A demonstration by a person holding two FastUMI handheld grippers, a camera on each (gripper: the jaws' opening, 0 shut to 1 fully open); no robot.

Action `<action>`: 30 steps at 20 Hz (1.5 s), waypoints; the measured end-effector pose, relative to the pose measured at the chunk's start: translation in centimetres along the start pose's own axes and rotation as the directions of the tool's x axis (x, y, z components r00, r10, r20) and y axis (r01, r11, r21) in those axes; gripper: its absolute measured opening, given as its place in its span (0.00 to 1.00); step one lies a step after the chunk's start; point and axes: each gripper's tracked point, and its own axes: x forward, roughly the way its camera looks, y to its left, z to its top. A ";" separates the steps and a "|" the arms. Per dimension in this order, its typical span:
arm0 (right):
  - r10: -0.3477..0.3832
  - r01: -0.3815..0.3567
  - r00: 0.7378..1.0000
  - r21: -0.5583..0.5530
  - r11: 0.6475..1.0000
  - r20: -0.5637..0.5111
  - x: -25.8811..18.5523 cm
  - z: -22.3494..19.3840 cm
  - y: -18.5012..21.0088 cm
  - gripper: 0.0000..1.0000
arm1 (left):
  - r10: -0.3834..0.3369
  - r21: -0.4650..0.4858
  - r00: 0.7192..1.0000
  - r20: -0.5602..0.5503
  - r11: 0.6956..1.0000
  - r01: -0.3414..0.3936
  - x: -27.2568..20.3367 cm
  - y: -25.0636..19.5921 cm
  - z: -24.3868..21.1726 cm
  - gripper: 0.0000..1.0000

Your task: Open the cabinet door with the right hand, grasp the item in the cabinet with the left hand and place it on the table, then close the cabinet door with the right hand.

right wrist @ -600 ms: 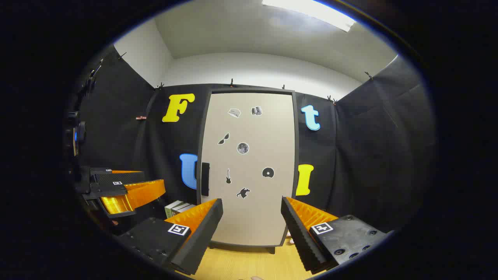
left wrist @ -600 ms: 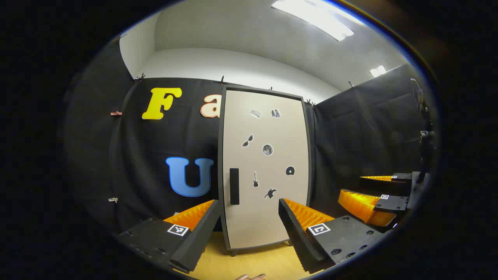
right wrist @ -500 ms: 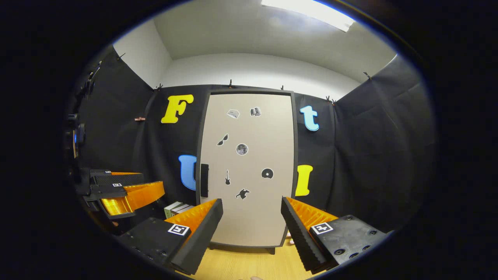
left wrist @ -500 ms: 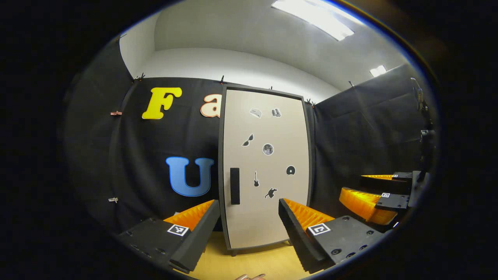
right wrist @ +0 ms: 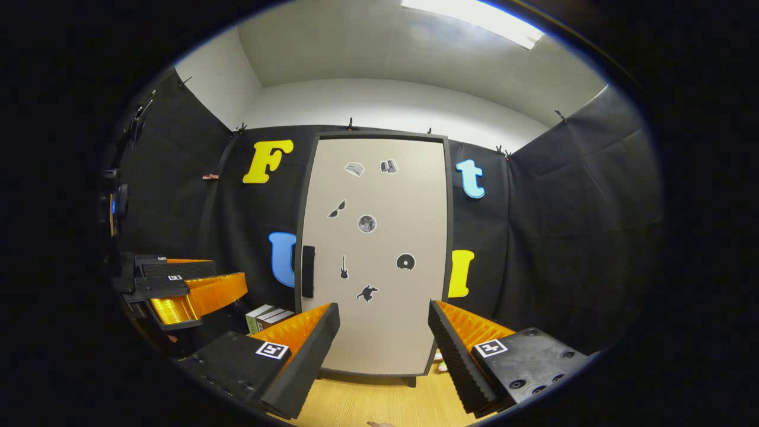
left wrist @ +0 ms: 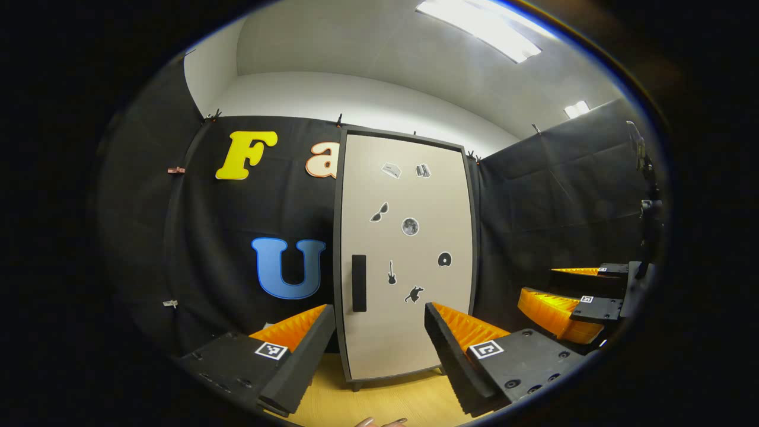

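Observation:
A tall cabinet with a pale door [left wrist: 409, 332] [right wrist: 379, 332] in a dark frame stands straight ahead on the wooden table, and the door is closed. Small stickers dot the door. A dark vertical handle [left wrist: 359, 283] [right wrist: 308, 271] sits at the door's left edge. My left gripper [left wrist: 379, 317] is open, well short of the cabinet, with nothing between its fingers. My right gripper [right wrist: 384, 314] is open too, also apart from the door and empty. In the left gripper view the right gripper [left wrist: 569, 290] shows at the far right; in the right gripper view the left gripper [right wrist: 190, 284] shows at the far left. The cabinet's inside is hidden.
The cabinet rests on a light wooden table [left wrist: 385, 403] [right wrist: 379, 403]. A few books [right wrist: 267, 315] lie on the table left of the cabinet. A small pale object [right wrist: 440, 362] peeks out by the cabinet's right foot. Black cloth walls close the booth on three sides.
Both views have shifted a little, with the cabinet sitting slightly larger and higher. Both grippers stay open; the door stays closed.

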 end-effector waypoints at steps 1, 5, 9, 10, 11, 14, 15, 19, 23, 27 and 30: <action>0.002 -0.002 1.000 0.000 1.000 -0.003 0.2 -0.1 0.1 0.97 | 0.001 -0.005 1.000 0.002 1.000 -0.001 0.1 0.1 0.0 0.95; 0.000 0.000 1.000 0.005 1.000 -0.008 0.9 -0.3 0.2 0.97 | 0.010 -0.001 1.000 0.002 1.000 -0.010 0.3 0.7 0.0 0.95; 0.001 -0.001 1.000 0.005 1.000 -0.009 1.0 -0.4 0.6 0.97 | 0.022 -0.001 1.000 0.002 1.000 -0.022 0.5 1.1 -0.2 0.95; 0.002 -0.002 1.000 0.007 1.000 -0.010 1.0 -0.4 0.8 0.97 | 0.026 -0.005 1.000 0.005 1.000 -0.026 0.6 1.3 -0.2 0.95; 0.002 -0.002 1.000 0.009 1.000 -0.013 1.2 -0.4 0.8 0.97 | 0.022 -0.010 1.000 0.007 1.000 -0.022 0.6 1.3 -0.1 0.95; -0.003 0.003 1.000 0.014 1.000 -0.016 1.4 -0.5 1.1 0.97 | 0.004 -0.005 1.000 -0.003 1.000 -0.004 0.7 1.4 -0.6 0.95; -0.005 0.005 1.000 0.012 1.000 -0.017 1.5 -0.5 1.3 0.97 | 0.001 -0.002 1.000 -0.007 1.000 -0.001 0.7 1.4 -0.7 0.95; 0.001 -0.001 1.000 -0.003 1.000 -0.018 1.8 -0.6 2.3 0.97 | -0.010 -0.033 1.000 -0.017 0.999 0.010 0.7 1.8 -1.2 0.95; 0.014 -0.014 1.000 0.001 1.000 -0.010 2.5 -0.4 3.7 0.97 | 0.019 -0.027 1.000 -0.014 0.999 -0.020 0.7 3.8 -1.3 0.95; 0.031 -0.031 0.999 0.000 1.000 -0.012 4.1 -0.7 5.3 0.97 | 0.030 -0.028 0.999 -0.014 0.999 -0.031 0.4 5.1 -1.3 0.95; 0.054 -0.054 0.998 0.004 0.999 -0.014 5.5 -1.0 7.0 0.97 | 0.034 -0.021 0.999 -0.021 0.999 -0.035 0.1 6.0 -1.5 0.95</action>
